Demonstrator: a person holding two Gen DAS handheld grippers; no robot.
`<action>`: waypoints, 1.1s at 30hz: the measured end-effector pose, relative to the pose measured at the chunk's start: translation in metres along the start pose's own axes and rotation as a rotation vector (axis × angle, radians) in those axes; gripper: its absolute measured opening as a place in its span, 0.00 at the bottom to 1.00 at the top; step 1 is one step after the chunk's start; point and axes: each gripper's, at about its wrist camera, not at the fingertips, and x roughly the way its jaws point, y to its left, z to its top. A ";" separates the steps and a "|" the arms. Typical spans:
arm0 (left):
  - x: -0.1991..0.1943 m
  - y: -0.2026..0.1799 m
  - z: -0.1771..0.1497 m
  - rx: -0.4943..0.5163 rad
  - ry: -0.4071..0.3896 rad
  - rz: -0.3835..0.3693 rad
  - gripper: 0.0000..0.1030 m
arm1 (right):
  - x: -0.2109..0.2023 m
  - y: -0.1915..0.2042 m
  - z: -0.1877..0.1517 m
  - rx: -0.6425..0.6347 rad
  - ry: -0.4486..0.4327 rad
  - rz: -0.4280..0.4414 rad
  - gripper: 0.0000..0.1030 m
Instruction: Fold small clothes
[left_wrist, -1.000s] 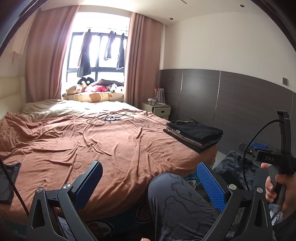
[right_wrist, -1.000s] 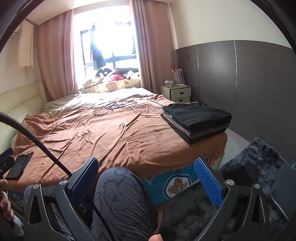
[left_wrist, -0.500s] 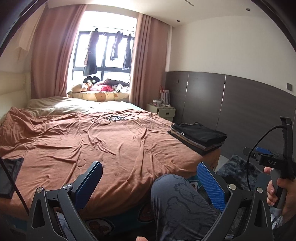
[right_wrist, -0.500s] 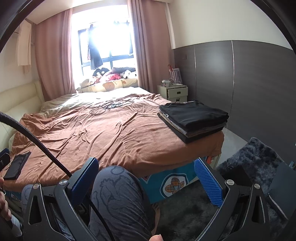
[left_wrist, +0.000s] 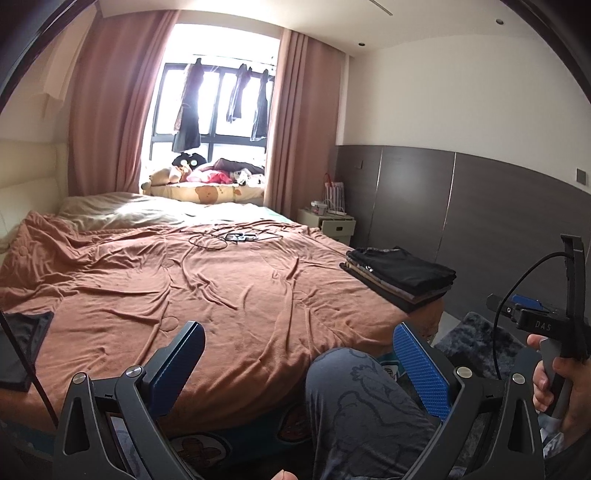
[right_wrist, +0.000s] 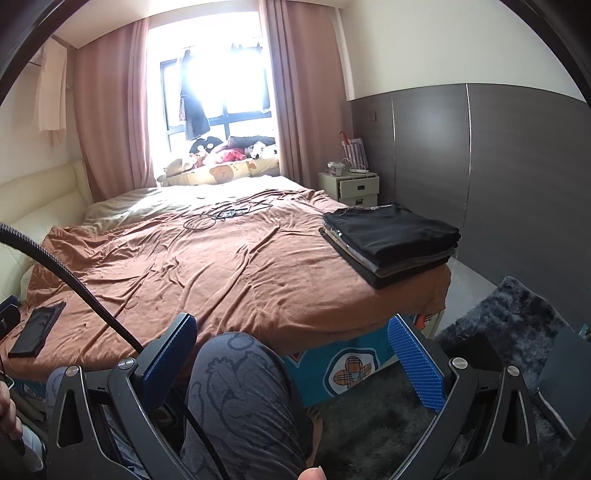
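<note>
Both the left gripper (left_wrist: 299, 365) and the right gripper (right_wrist: 291, 354) gape wide and empty above a knee (right_wrist: 243, 373). The folded clothes pile (right_wrist: 391, 240) sits on the bed's right corner (right_wrist: 424, 291); its lower layers are hard to distinguish.

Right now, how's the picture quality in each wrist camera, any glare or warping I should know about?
Right wrist view: the window is blown out white, washing out the hanging clothes; the folded stack stays clear. Left wrist view: the window is bright but its frame and the hanging clothes read. Both views: fisheye bends the wall panels, dark corners; both grippers are open and sharp.
</note>
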 end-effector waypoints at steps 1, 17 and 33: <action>-0.001 0.001 0.000 0.000 -0.002 0.007 1.00 | 0.000 0.001 0.000 0.001 0.000 0.001 1.00; -0.017 0.004 0.001 0.003 -0.029 0.034 1.00 | -0.007 0.003 -0.002 -0.019 -0.024 -0.002 1.00; -0.020 -0.002 0.000 0.013 -0.022 0.028 1.00 | -0.008 -0.007 -0.004 -0.025 -0.025 0.005 1.00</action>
